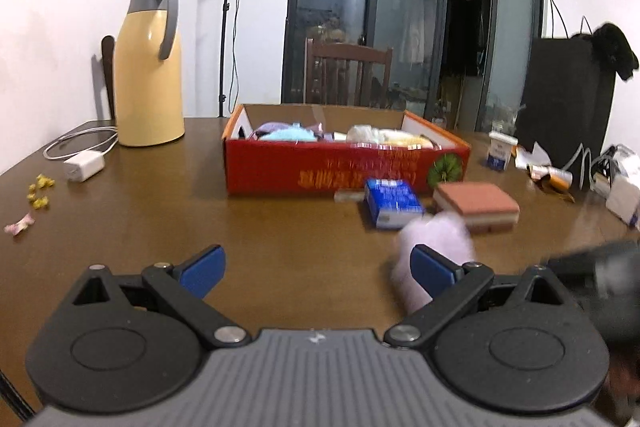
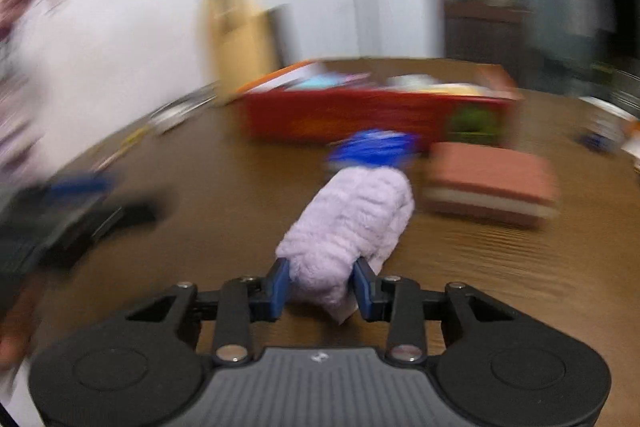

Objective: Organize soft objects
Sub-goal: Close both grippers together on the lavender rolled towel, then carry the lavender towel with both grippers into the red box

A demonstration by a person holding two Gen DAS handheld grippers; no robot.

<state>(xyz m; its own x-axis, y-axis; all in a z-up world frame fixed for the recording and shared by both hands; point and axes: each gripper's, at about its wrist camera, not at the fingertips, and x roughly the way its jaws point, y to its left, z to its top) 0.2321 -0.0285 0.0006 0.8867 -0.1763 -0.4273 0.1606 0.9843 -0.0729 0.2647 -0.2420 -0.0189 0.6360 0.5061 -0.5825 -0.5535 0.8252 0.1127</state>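
A: Right wrist view is showing the right tool [image 2: 320, 287] with its blue pads pressing on both sides of a fluffy lilac cloth [image 2: 352, 223]. No earlier picture is given, so I am saying only that it is gripping now.

B: And the left tool [image 1: 316, 267]?

A: Its jaws are standing wide apart over the brown table [image 1: 160, 211], with nothing between them. The lilac cloth is showing just behind its right finger, blurred.

B: What is lying around?

A: A red box [image 1: 320, 167] with soft things inside is sitting farther back. Between the cloth and the box, a blue packet [image 1: 392, 201] and a pink sponge block [image 1: 476, 209] are lying side by side. A yellow thermos jug [image 1: 148, 75] is standing far left, near a white charger [image 1: 84, 167].
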